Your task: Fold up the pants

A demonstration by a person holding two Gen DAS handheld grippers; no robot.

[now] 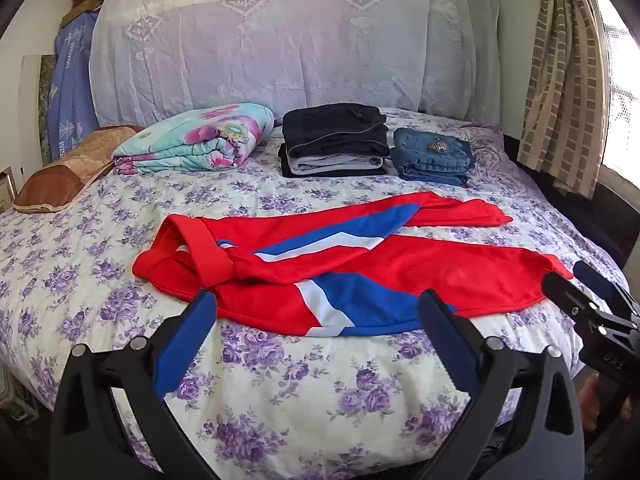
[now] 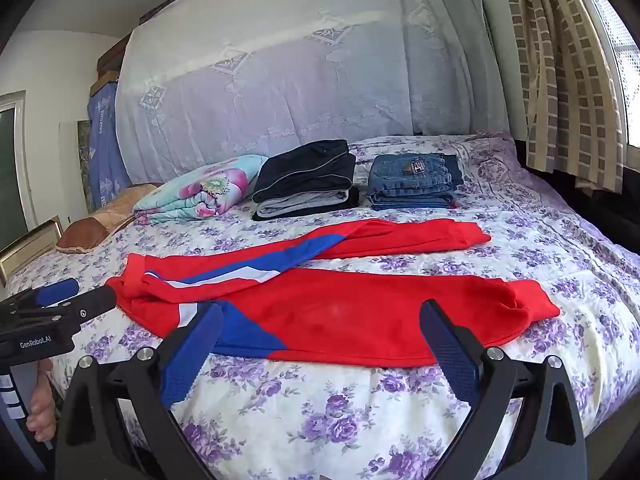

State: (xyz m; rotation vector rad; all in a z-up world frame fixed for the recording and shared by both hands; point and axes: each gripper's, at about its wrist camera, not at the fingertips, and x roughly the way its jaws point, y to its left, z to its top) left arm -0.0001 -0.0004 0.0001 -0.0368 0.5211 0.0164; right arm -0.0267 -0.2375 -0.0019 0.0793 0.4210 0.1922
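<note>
While both grippers hang above the near edge of the bed (image 1: pixel 280 400), nothing is held. Left to right, far side of the floral purple bedspread: a brown pillow (image 1: pixel 68 176), a folded floral quilt (image 1: pixel 192 140), a folded stack of dark and grey trousers (image 1: pixel 336 140), a folded stack of blue jeans (image 1: pixel 434 152). A checked curtain (image 1: pixel 560 80) hangs at the right by the window.

The red track pants (image 1: pixel 360 264) with blue and white panels lie unfolded across the middle of the bed, waistband at left and bunched, legs running right. The far leg angles away and crosses over at the hip; the near leg lies flatter, its cuff at the right.

Left gripper (image 1: pixel 320 312): fingers spread wide, blue pads apart, nothing between them; the tips sit over the near hem of the pants by the blue-white panel, contact not discernible. Right gripper (image 2: pixel 320 320): fingers likewise wide apart, empty, over the near leg's lower edge. Each gripper shows at the edge of the other's view.
</note>
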